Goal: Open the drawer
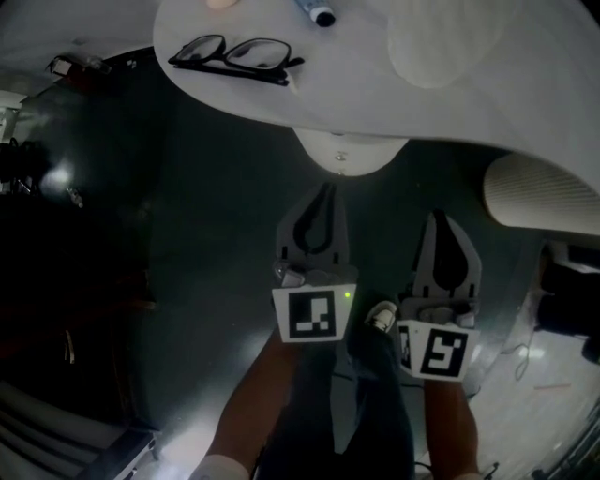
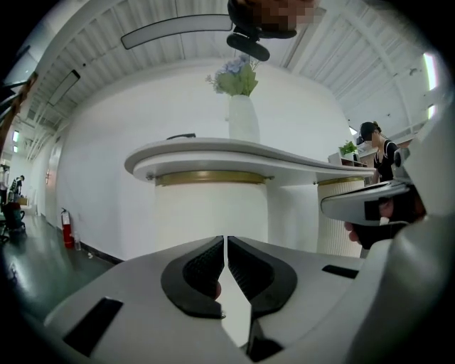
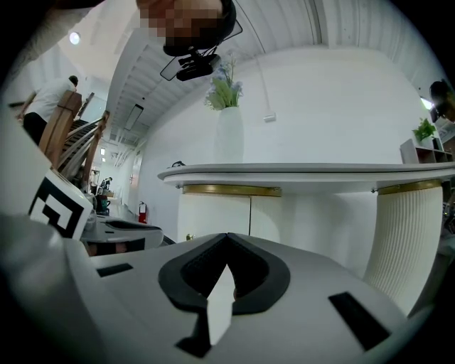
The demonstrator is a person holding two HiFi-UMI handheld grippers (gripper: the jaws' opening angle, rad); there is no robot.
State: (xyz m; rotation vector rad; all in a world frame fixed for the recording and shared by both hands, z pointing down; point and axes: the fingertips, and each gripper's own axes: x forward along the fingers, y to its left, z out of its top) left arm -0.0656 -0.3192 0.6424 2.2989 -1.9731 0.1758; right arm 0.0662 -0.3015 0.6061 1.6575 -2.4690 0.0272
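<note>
Under the white tabletop [image 1: 450, 112]: one rounded drawer [image 1: 361, 150] with one small knob [image 1: 339, 158], closed, ahead of both grippers and not touched by either. Two grippers: left gripper [image 1: 323, 187] has its jaws pressed together and holds nothing; right gripper [image 1: 438, 217] is the same, tips meeting, empty. On top: one pair of glasses [image 1: 234, 56], one marker [image 1: 314, 11], one vase [image 2: 243, 117].

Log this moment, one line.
stage: pre-contact | left hand-held gripper: shut, empty | right hand-held gripper: shut, empty | knob: untouched
</note>
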